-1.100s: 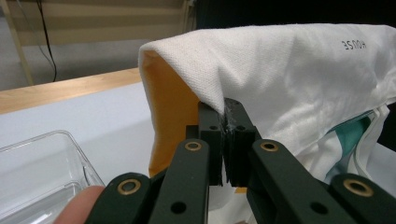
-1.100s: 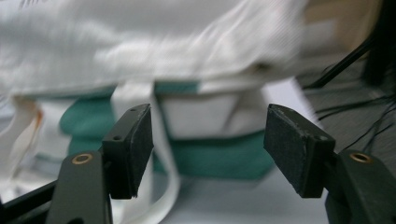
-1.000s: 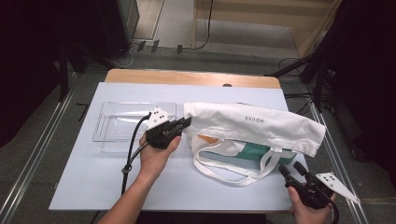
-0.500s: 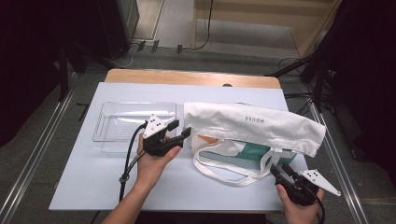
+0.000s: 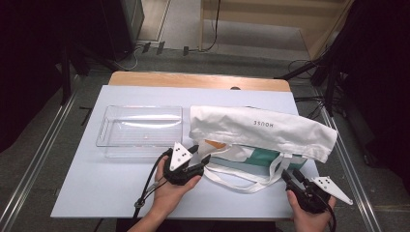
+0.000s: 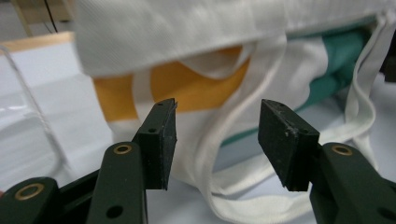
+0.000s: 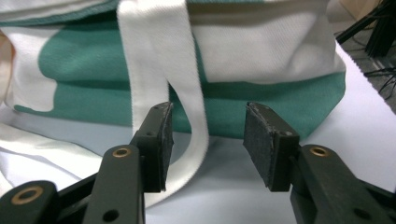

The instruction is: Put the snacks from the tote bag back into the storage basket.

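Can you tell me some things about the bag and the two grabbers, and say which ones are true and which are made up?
1. The left gripper is squeezing the bag's strap. False: its jaws are apart, nothing pinched.
2. The tote bag lies on the white table. True.
3. The clear tray sits on top of the bag. False: it lies beside it.
4. A white strap hangs just ahead of the right gripper, whose jaws are open. True.
5. The bag shows teal and orange patches. True.
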`<action>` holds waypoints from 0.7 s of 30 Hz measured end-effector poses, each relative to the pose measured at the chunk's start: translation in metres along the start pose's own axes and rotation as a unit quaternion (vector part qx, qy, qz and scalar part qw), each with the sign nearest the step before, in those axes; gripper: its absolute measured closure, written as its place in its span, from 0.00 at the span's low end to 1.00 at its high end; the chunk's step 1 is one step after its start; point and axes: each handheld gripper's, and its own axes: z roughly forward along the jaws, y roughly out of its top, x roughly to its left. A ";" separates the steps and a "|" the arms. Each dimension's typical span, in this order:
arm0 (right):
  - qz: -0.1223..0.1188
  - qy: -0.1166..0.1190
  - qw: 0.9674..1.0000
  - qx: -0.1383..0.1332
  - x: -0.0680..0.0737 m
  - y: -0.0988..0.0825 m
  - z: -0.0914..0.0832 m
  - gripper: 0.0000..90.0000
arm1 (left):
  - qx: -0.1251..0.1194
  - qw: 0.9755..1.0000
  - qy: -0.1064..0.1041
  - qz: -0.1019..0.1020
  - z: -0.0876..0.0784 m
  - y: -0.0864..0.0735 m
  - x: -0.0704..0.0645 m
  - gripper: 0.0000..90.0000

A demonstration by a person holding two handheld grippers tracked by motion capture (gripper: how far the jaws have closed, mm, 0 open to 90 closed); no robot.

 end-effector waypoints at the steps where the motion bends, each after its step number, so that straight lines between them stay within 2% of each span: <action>1: 0.002 0.004 1.000 0.004 0.000 -0.001 0.001 0.60 | 0.006 1.000 -0.001 0.004 0.004 -0.003 -0.003 0.52; 3: -0.004 0.017 1.000 0.018 -0.001 -0.002 0.006 0.61 | 0.026 1.000 0.002 0.013 0.012 -0.008 -0.007 0.52; 5: -0.010 0.027 0.999 0.034 0.000 -0.004 0.011 0.62 | 0.051 0.999 0.006 0.011 0.020 -0.012 -0.009 0.53; 6: -0.017 0.028 0.999 0.043 0.000 -0.005 0.013 0.62 | 0.062 0.998 0.008 0.009 0.023 -0.014 -0.009 0.53; 8: -0.015 0.027 0.998 0.051 0.001 -0.006 0.015 0.63 | 0.069 0.998 0.011 0.008 0.025 -0.015 -0.009 0.56; 9: -0.014 0.023 0.998 0.061 0.001 -0.007 0.017 0.63 | 0.083 0.996 0.018 0.002 0.029 -0.017 -0.007 0.60; 11: -0.011 0.020 0.998 0.065 0.001 -0.007 0.016 0.64 | 0.089 0.996 0.017 -0.001 0.029 -0.018 -0.005 0.72; 13: -0.009 0.023 0.997 0.069 -0.002 -0.007 0.016 0.69 | 0.086 0.996 0.006 -0.008 0.028 -0.019 -0.003 0.90; 14: -0.006 0.026 0.997 0.072 -0.002 -0.007 0.016 0.73 | 0.086 0.996 0.000 -0.008 0.027 -0.018 -0.002 0.96; 17: -0.003 0.042 0.996 0.081 -0.004 -0.007 0.016 0.87 | 0.084 0.996 -0.017 -0.009 0.024 -0.018 -0.001 0.99; 21: -0.014 0.046 0.996 0.074 -0.003 -0.007 0.015 1.00 | 0.072 0.997 -0.035 -0.004 0.020 -0.017 -0.005 0.99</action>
